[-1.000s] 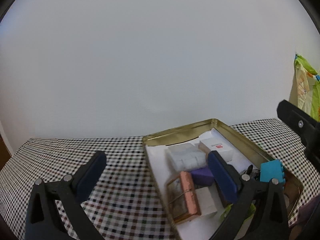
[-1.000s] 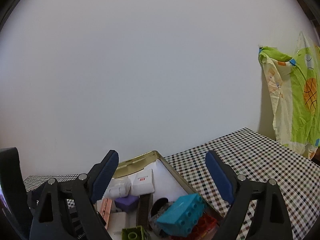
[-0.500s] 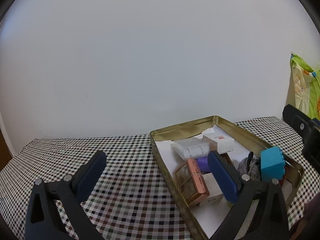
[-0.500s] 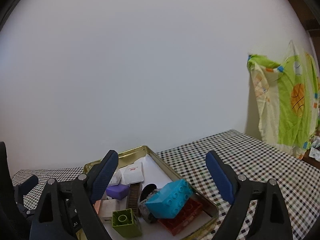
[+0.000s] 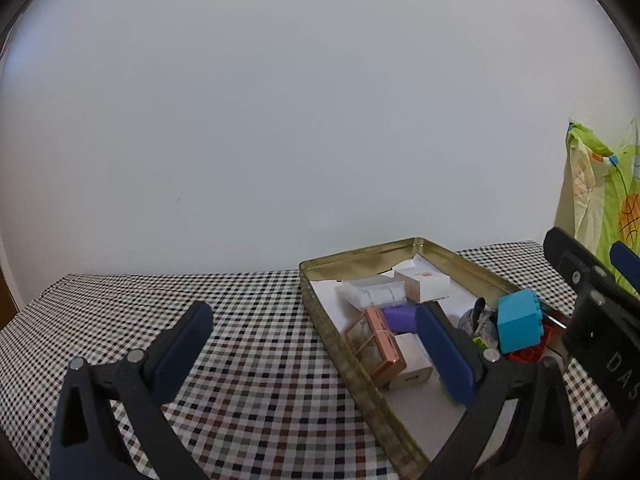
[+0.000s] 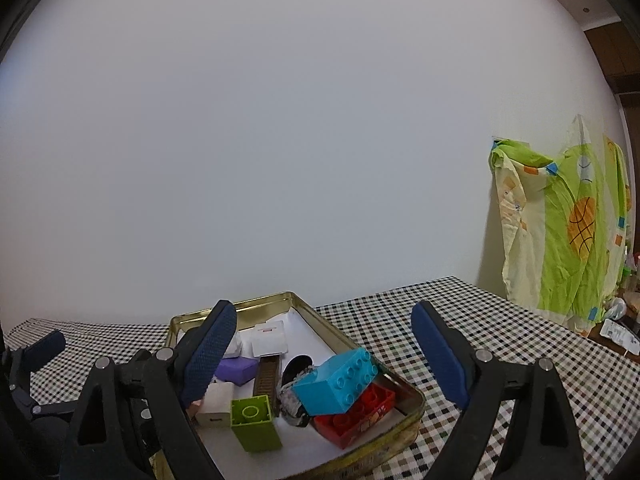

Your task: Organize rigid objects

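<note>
A gold metal tin (image 5: 352, 364) (image 6: 404, 432) sits on the checkered tablecloth and holds small rigid things: a blue toy brick (image 5: 520, 320) (image 6: 340, 376), a red brick (image 6: 356, 412), a green brick (image 6: 256, 420), a purple block (image 5: 400, 316) (image 6: 236, 368), white boxes (image 5: 424, 282) (image 6: 270, 338), a copper-framed case (image 5: 378, 342). My left gripper (image 5: 312, 344) is open and empty, above the tin's left wall. My right gripper (image 6: 324, 352) is open and empty, above the tin; it also shows at the right edge of the left wrist view (image 5: 592, 304).
The checkered tablecloth (image 5: 248, 344) (image 6: 500, 344) covers the table, which ends at a plain white wall. A green and yellow printed cloth (image 6: 568, 236) hangs at the right, with small items (image 6: 620, 328) beside it.
Both grippers have pulled back and risen from the tin, so more of the tin and its contents shows. Both stay open and empty. Nothing in the tin has moved.
</note>
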The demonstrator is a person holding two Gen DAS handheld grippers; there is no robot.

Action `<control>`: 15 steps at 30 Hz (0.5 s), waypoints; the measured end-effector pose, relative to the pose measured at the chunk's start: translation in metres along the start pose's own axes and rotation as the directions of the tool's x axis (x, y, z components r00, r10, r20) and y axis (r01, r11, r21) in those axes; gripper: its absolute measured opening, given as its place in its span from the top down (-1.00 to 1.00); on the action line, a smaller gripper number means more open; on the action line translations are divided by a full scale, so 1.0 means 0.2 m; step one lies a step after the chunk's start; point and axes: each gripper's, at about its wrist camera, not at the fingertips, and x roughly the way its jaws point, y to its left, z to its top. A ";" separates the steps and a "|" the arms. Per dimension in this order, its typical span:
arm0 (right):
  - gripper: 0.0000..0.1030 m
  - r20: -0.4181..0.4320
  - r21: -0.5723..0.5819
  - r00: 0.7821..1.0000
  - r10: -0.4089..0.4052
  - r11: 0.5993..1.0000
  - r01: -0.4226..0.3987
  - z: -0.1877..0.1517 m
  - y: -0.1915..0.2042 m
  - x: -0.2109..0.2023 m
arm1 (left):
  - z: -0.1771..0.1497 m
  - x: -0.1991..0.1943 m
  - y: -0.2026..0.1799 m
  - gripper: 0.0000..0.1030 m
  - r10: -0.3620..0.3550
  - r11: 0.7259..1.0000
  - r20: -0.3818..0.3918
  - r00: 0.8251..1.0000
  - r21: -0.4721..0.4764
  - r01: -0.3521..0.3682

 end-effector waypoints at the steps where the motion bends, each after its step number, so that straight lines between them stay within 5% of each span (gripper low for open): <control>1: -0.77 0.000 0.002 1.000 -0.001 1.000 0.001 0.00 0.00 -0.01 | -0.01 -0.01 0.00 -0.99 0.002 1.000 0.002 1.000 -0.004 -0.002; 15: -0.86 0.119 -0.026 0.993 -0.023 0.999 0.026 0.00 0.02 -0.24 | -0.04 -0.10 0.06 -0.99 0.004 1.000 0.048 0.999 -0.027 -0.002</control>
